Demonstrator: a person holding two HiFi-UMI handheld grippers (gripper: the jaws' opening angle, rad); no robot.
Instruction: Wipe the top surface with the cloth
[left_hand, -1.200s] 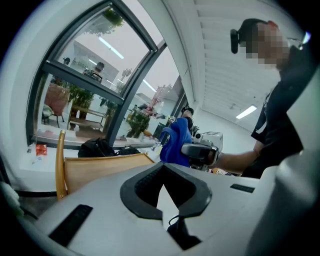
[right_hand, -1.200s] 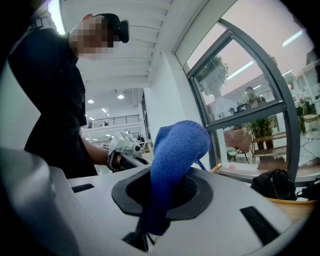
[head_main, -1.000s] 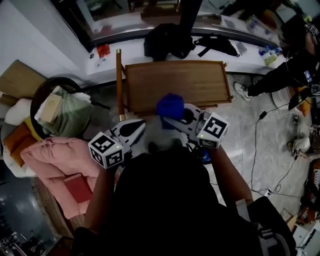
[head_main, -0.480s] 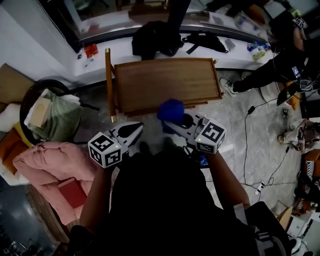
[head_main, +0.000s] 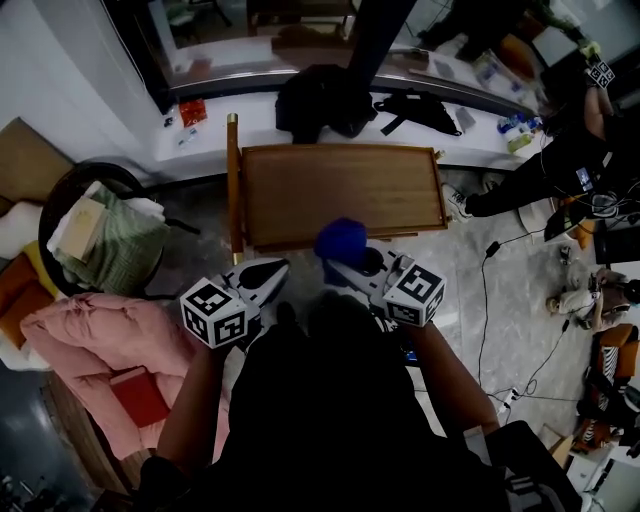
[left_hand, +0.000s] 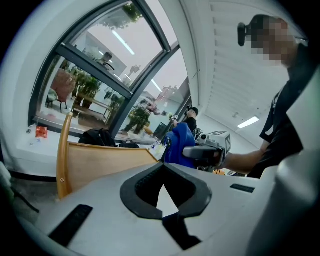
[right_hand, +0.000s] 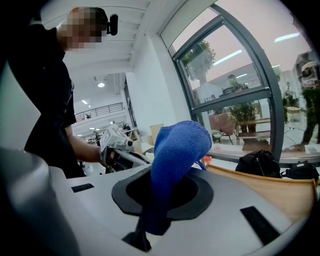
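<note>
Your own dark torso (head_main: 330, 420) fills the lower middle of the head view, so your hands are lost behind it and behind the marker cubes (head_main: 213, 313). Only your forearms show, running up and forward on either side. Far right, a person (head_main: 545, 165) in dark clothes is cut off by the frame edge. The wide-angle bend in both gripper views makes depth hard to judge. Now the right tool (head_main: 337, 264): it reaches forward and slightly inward from your right side, jaws pinching the lower end of the blue cloth (head_main: 341, 240). In the right gripper view the cloth stands up from the jaws in a bunched lump. The wooden surface (head_main: 340, 190) lies ahead of both tools, long side toward you, a raised rim round it. From above, the cloth overlaps its near edge, and whether it touches the wood cannot be told there. In the right gripper view the wood sits off to the right, apart from the cloth. Over to the left tool (head_main: 268, 270): it angles forward and toward the right one, tips just short of the surface's near left corner. Its jaws are pressed together at the tips with nothing between them. The two tools are near each other, not touching. Beyond the surface, black bags (head_main: 322, 98) lie on a white ledge (head_main: 230, 115), and pink bedding (head_main: 100, 335) is heaped at your left.
</note>
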